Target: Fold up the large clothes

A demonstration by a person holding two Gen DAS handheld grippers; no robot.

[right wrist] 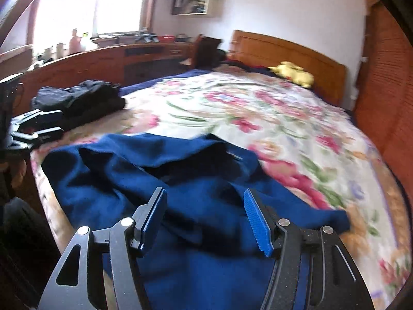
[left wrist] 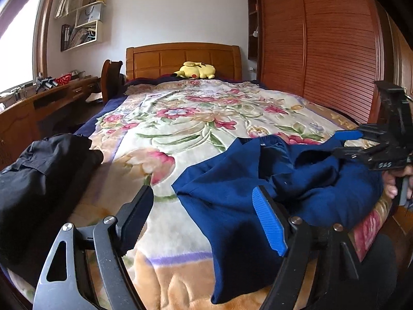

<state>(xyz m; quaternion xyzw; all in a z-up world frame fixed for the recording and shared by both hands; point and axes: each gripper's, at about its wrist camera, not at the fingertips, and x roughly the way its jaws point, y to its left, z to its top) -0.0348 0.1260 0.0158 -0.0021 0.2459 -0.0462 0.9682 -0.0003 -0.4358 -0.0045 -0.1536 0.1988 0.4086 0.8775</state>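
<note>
Garment (left wrist: 271, 180), blue, lies crumpled on the floral blanket (left wrist: 180, 118) at the foot of the bed. Left gripper (left wrist: 204, 219) hovers over its edge, jaws wide, empty. Right gripper (right wrist: 206, 219) hovers above the cloth, jaws wide, gripping nothing. Black clothes (left wrist: 38, 175) sit in a pile well apart to the left.

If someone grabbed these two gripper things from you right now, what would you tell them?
Left gripper: open, empty, at the near-left edge of the crumpled dark blue garment.
Right gripper: open, empty, over the same garment.
Garment lies bunched on the floral blanket at the bed's foot, unfolded.
A black clothing pile sits to the left.
Left to do: flatten the blue garment, then fold it.
</note>
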